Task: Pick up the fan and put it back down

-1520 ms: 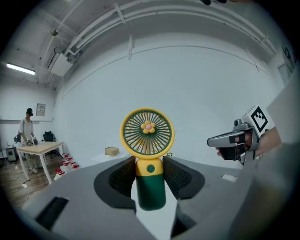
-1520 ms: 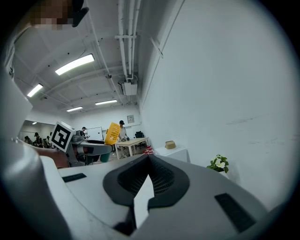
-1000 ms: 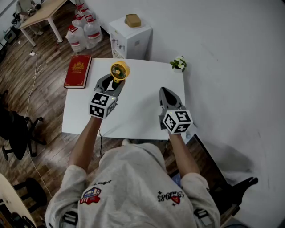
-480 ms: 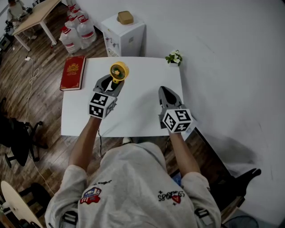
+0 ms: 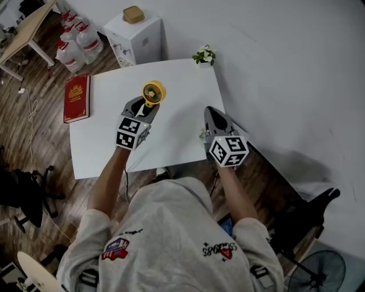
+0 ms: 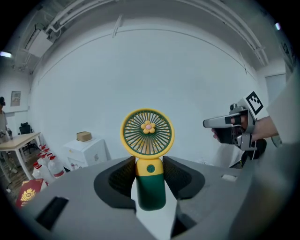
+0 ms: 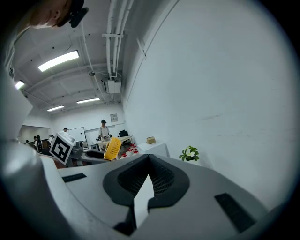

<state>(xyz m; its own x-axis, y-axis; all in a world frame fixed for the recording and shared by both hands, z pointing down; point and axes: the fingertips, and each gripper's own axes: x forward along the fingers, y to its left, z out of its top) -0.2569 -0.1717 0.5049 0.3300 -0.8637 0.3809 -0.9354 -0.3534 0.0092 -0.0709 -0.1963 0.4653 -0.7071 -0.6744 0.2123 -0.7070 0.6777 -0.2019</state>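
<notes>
Table white beneath fan; wood floor, pale wall beside.

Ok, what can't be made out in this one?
Whether the fan touches the table: in the head view the left gripper covers its handle; the left gripper view shows no clear contact.
Print on the red book: head view, too small.
What the tan thing on the white cabinet is: head view, too small.
</notes>
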